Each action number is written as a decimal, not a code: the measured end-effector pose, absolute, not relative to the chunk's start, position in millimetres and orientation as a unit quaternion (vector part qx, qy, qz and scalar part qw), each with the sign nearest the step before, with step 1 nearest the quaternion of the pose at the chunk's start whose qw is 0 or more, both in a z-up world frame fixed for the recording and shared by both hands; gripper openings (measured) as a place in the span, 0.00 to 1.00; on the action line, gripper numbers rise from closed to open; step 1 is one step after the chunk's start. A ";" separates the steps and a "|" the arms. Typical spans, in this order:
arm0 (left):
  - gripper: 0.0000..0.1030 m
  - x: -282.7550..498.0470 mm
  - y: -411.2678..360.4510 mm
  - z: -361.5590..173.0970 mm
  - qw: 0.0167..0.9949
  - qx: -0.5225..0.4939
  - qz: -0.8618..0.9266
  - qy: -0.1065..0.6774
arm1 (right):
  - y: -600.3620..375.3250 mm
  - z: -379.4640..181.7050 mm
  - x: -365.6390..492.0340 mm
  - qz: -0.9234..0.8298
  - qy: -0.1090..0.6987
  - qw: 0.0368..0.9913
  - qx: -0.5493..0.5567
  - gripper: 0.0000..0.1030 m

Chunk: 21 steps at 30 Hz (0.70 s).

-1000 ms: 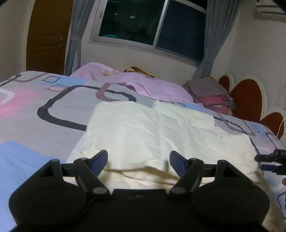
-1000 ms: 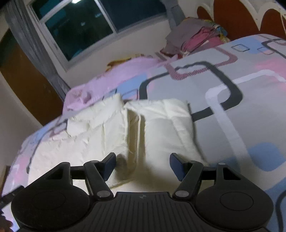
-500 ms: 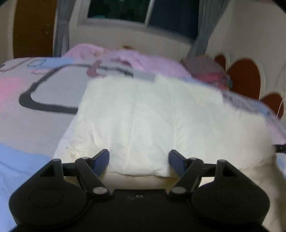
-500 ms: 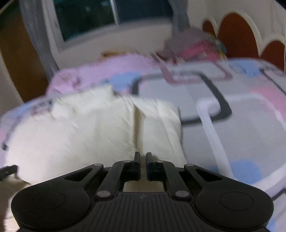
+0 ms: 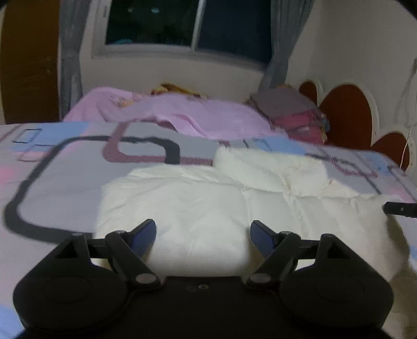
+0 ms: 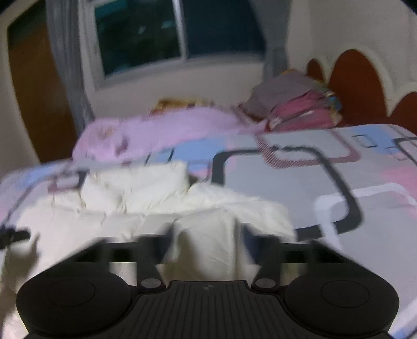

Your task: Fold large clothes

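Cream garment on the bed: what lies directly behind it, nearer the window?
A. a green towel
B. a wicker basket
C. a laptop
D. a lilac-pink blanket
D: beyond the cream garment a lilac-pink blanket stretches below the window.

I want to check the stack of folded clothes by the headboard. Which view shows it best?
The right wrist view: the stack of folded clothes sits larger there, with grey and pink layers distinct despite blur. The left wrist view shows the same stack smaller and farther off, its layers less separable.
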<state>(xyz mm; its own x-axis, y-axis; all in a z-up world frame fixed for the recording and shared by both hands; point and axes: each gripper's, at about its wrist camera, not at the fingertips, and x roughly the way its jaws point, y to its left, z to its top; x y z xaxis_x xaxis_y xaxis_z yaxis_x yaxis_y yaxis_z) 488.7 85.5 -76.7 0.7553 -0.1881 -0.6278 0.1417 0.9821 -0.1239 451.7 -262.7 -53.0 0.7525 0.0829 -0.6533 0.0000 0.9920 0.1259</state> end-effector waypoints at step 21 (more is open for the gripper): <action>0.84 422.9 80.0 -88.6 0.929 0.011 -0.113 0.353 | -255.4 -73.9 398.3 0.013 0.389 0.920 0.030 0.59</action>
<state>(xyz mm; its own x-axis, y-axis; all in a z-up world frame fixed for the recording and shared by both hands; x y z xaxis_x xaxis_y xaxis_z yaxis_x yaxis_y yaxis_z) 422.9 80.0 -88.6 0.7249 -0.2015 -0.6587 0.2171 0.9744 -0.0591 398.3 -255.4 -73.9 0.6964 0.0468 -0.7162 -0.0003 0.9979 0.0650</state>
